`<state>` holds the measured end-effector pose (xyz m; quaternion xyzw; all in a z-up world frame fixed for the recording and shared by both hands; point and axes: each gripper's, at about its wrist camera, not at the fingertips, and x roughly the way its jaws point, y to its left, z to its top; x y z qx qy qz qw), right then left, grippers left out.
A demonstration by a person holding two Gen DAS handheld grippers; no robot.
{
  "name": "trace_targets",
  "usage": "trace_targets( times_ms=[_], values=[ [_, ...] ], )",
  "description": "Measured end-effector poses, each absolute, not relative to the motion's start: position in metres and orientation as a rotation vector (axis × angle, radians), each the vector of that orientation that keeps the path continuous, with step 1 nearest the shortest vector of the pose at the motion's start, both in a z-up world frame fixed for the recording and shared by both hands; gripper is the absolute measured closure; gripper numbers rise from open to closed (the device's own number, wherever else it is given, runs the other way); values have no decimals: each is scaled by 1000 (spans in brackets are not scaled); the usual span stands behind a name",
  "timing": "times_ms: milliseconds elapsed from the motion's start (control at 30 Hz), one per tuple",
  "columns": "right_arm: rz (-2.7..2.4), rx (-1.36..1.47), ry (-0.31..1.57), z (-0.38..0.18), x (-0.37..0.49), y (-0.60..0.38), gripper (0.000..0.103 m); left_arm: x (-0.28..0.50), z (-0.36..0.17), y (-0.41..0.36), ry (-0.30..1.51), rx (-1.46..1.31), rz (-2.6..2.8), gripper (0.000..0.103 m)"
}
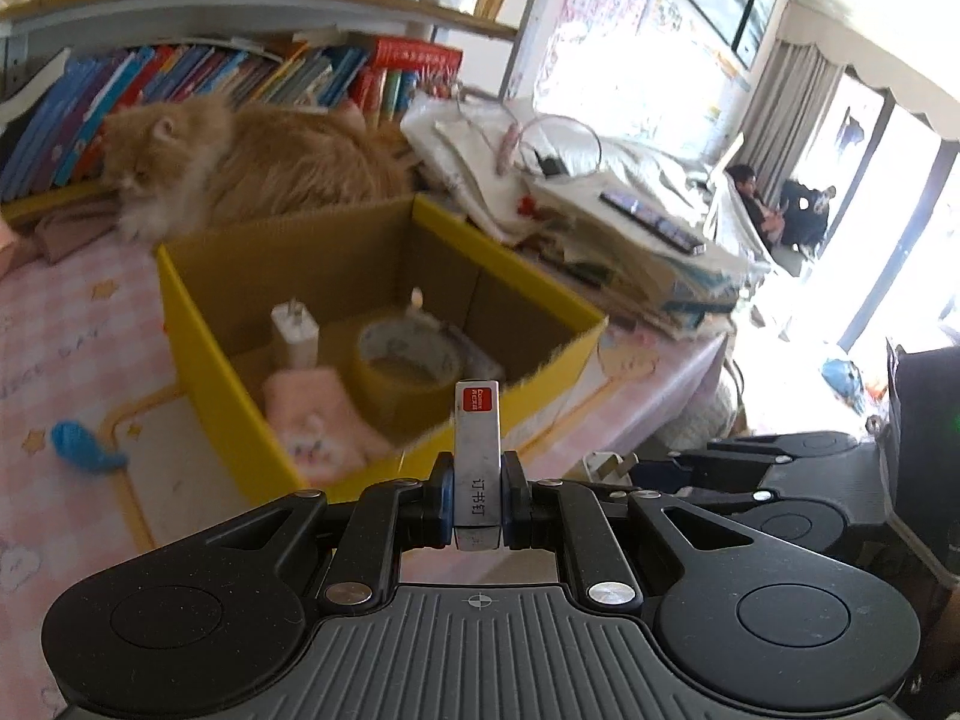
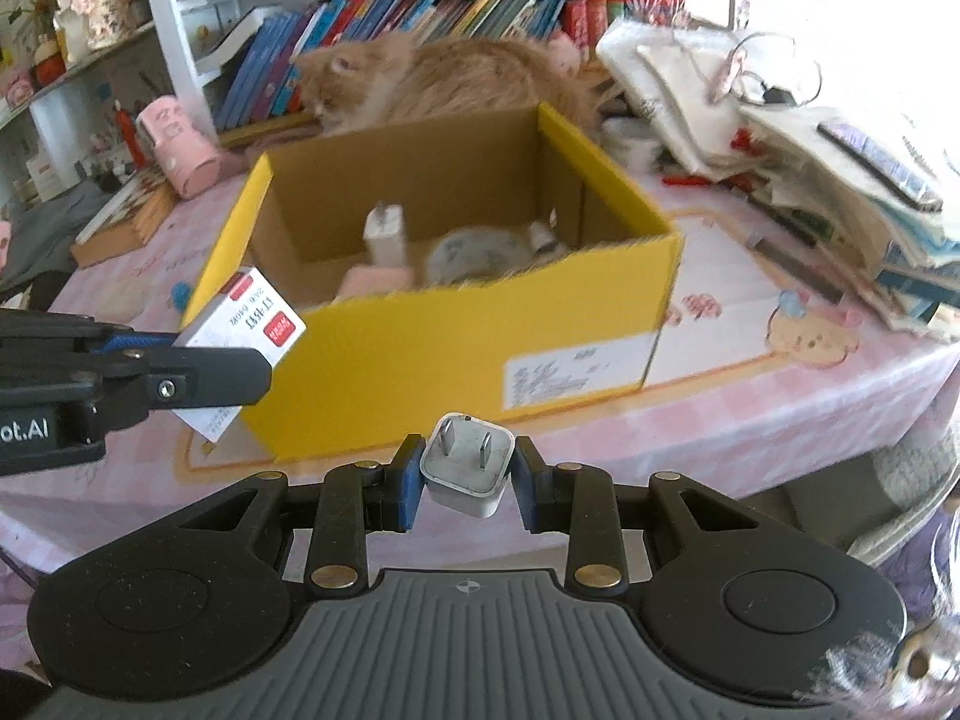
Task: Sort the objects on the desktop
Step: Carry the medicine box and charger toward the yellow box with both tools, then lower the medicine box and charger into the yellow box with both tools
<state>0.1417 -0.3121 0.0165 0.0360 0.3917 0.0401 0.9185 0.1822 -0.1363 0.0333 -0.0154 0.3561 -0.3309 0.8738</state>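
Note:
My left gripper [image 1: 477,495] is shut on a small white staple box [image 1: 477,450] with a red end, held upright just before the near corner of the yellow cardboard box [image 1: 228,372]. The same staple box [image 2: 246,324] and left gripper [image 2: 198,369] show at the left of the right wrist view. My right gripper [image 2: 468,480] is shut on a white plug adapter [image 2: 468,465], prongs up, in front of the yellow box [image 2: 450,348]. Inside the box lie a white charger [image 1: 294,333], a tape roll [image 1: 408,360] and a pink cloth [image 1: 318,420].
An orange cat [image 1: 240,162] lies behind the box against a row of books [image 1: 198,78]. A pile of bags and papers [image 1: 600,210] fills the right side. A blue toy [image 1: 81,444] lies on the pink table mat [image 1: 72,330]. A pink cup [image 2: 177,144] stands at the left.

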Motion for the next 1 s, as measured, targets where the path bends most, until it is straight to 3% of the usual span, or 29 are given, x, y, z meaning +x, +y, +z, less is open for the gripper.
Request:
trace_targets(
  times_ms=[467,1000],
  values=[
    [183,-15,636,54,195,-339,75,212,46,-149,652,-53,-528,90],
    [295,-81,705,23,244,-327,75,242,12,-164,741,48,-446,90]
  ],
)
